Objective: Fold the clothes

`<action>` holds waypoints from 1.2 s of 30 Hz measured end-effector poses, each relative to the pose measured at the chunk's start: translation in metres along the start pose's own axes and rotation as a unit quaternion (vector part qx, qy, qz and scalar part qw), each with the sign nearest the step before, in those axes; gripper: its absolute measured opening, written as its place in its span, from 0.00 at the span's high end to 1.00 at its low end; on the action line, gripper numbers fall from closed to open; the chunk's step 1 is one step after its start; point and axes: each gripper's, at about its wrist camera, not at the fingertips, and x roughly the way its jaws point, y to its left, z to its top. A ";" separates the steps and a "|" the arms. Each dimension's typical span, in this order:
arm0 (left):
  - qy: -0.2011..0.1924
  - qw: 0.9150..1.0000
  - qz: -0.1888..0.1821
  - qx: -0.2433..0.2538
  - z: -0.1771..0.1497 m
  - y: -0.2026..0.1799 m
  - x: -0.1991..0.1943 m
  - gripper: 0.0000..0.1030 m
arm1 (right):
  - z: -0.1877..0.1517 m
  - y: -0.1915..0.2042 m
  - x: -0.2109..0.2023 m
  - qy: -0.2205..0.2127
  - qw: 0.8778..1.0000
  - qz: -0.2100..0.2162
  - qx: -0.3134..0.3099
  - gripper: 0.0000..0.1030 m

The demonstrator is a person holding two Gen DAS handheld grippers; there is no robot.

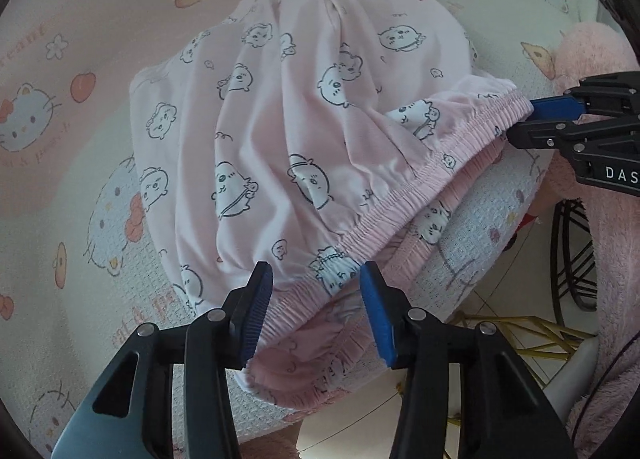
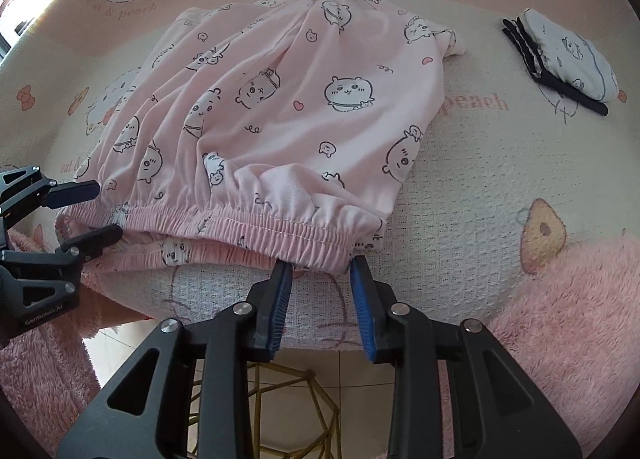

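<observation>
Pink pyjama shorts [image 2: 280, 119] lie at the counter's [image 2: 460, 187] near edge; left gripper [image 1: 316, 291] and right gripper [image 2: 320, 279] straddle the waistband, fingers apart, unclamped.

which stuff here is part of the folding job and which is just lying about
Part of the job:
- pink pyjama bottoms
- left hand-held gripper, jaws open astride the waistband
- right hand-held gripper, at the waistband's other end

Lying about:
- folded white garment
- fluffy pink fabric
- cartoon-print bedcover, just the work surface
</observation>
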 end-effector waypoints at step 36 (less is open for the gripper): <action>0.005 0.999 0.015 -0.030 -0.003 -0.006 0.018 0.81 | -0.001 -0.018 0.019 0.040 0.999 0.001 0.020 0.69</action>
